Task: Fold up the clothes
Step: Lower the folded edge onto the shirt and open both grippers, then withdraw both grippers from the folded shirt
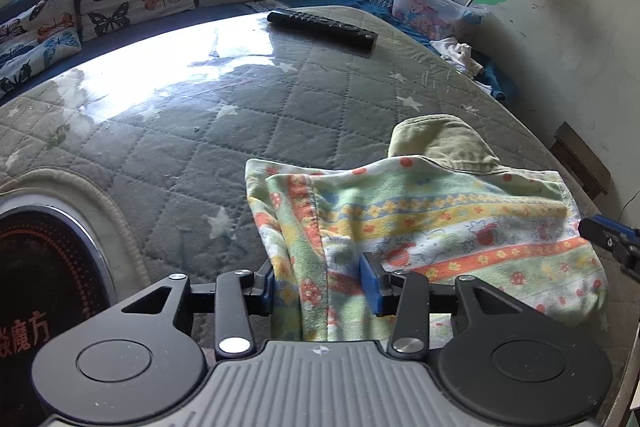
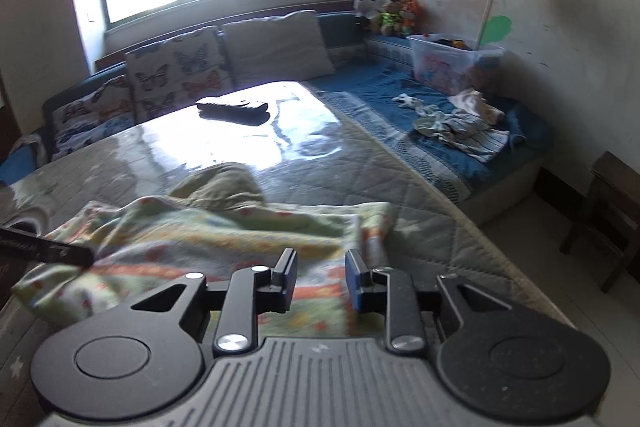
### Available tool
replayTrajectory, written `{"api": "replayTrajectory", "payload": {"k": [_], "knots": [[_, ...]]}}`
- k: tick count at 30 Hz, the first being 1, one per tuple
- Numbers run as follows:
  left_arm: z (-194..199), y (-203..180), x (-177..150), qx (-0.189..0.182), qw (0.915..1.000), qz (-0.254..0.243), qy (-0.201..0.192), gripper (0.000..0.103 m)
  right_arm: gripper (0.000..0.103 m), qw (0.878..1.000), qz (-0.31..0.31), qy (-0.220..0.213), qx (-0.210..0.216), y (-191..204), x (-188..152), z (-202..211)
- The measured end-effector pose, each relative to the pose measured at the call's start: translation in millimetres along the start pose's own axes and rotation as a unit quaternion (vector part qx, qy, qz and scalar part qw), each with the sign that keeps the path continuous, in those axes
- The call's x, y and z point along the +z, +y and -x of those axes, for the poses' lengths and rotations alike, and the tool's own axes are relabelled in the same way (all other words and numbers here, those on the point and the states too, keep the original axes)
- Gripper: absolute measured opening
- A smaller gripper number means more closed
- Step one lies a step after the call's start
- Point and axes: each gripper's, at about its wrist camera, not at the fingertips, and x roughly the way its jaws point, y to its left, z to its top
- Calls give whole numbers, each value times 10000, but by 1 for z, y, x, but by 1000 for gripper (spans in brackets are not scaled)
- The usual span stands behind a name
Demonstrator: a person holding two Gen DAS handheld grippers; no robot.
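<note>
The big quilted table [image 1: 200, 131] holds my flowery cloth [image 1: 440, 219] at its near right edge, folded over a green piece [image 1: 440, 143]. A remote [image 1: 322, 27] lies at the far edge. My left gripper [image 1: 320, 283] and right gripper [image 2: 320, 279] stand spread, pinching nothing, so the fold can rest.

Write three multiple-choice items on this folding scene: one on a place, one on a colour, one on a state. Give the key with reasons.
1. Where is the remote control?
A. on the quilted table
B. in the plastic bin
C. on the floor

2. What colour is the garment under the patterned cloth?
A. red
B. olive green
C. black

3. How do the left gripper jaws stand?
A. clamped on the remote
B. apart, cloth between them
C. out of view

Key: 1 A, it lies on the far tabletop; 2 B, olive fabric pokes out behind; 3 B, a gap shows between the pads.
</note>
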Motion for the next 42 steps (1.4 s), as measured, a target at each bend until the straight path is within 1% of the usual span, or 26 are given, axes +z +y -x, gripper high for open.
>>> {"api": "replayTrajectory", "payload": {"k": [1, 3, 7, 13, 15, 18, 22, 25, 28, 31, 36, 39, 41, 42], "knots": [[1, 1, -1, 26, 10000, -1, -10, 48, 37, 9999, 71, -7, 97, 7, -1, 1], [3, 2, -3, 70, 10000, -6, -26, 50, 37, 9993, 216, -17, 300, 21, -3, 4], [7, 6, -8, 96, 9999, 15, -44, 52, 43, 9967, 524, 3, 612, 47, -7, 5], [11, 12, -16, 183, 9998, -48, -77, 56, 45, 9918, 1024, 159, 744, 79, -20, -2], [14, 13, -18, 189, 9997, -64, -104, 56, 45, 9888, 1313, 126, 700, 91, -27, 0], [18, 14, -19, 215, 9996, -82, -154, 59, 45, 9860, 1512, 40, 703, 101, -26, 4], [21, 16, -23, 260, 9994, -110, -184, 61, 45, 9860, 1495, 3, 738, 108, -23, -1], [21, 20, -25, 301, 9994, -83, -174, 62, 45, 9845, 1548, 149, 811, 118, -28, -10], [23, 25, -25, 311, 9993, -35, -183, 63, 45, 9811, 1752, 42, 824, 128, -32, -7], [24, 26, -26, 318, 9993, -11, -199, 64, 45, 9799, 1741, 43, 970, 135, -33, -5], [27, 24, -30, 310, 9993, -30, -202, 65, 46, 9767, 1875, 32, 1043, 147, -39, -3], [30, 23, -33, 333, 9991, -72, -242, 69, 53, 9785, 1751, 9, 1088, 146, -39, 3], [33, 21, -35, 322, 9991, -80, -263, 70, 55, 9800, 1668, 25, 1087, 144, -40, 6], [34, 20, -36, 313, 9991, -91, -266, 71, 59, 9807, 1626, 35, 1087, 143, -41, 7]]}}
